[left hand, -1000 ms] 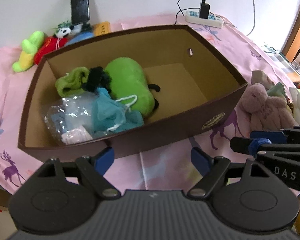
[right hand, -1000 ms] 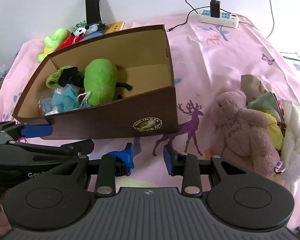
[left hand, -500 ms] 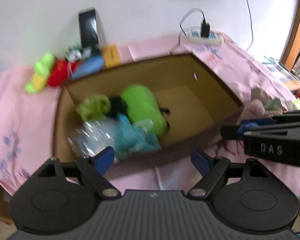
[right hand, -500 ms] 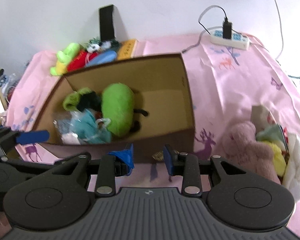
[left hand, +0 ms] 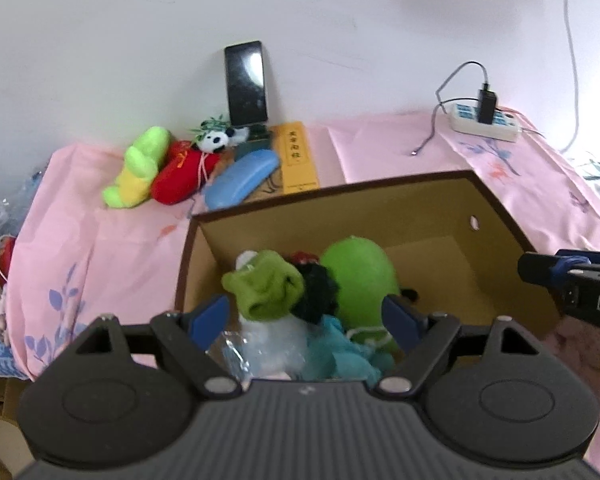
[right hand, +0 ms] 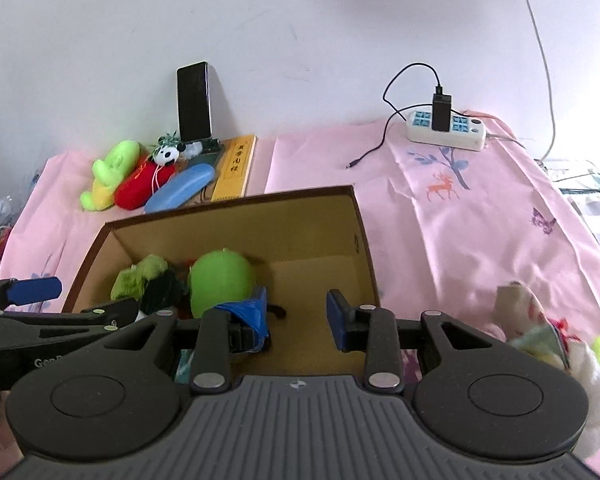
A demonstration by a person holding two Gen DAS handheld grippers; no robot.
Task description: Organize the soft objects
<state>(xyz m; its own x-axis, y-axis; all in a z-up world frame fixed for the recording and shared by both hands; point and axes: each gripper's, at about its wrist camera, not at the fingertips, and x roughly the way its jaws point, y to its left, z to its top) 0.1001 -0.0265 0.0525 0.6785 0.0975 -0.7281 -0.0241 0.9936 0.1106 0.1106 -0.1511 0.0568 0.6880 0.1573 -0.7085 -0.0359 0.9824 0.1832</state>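
both views now tilt up versus a second ago: wall and phone (left hand: pixel 246 82) in frame, pink bunny out of sight. left gripper (left hand: pixel 306 316) jaws wide, empty; right gripper (right hand: pixel 298 314) jaws narrowly apart, empty. one brown box (left hand: pixel 496 216) on pink cloth (right hand: pixel 480 220) holds one green plush (left hand: pixel 358 270), one green sock (left hand: pixel 266 284), one teal bag (left hand: pixel 336 354).
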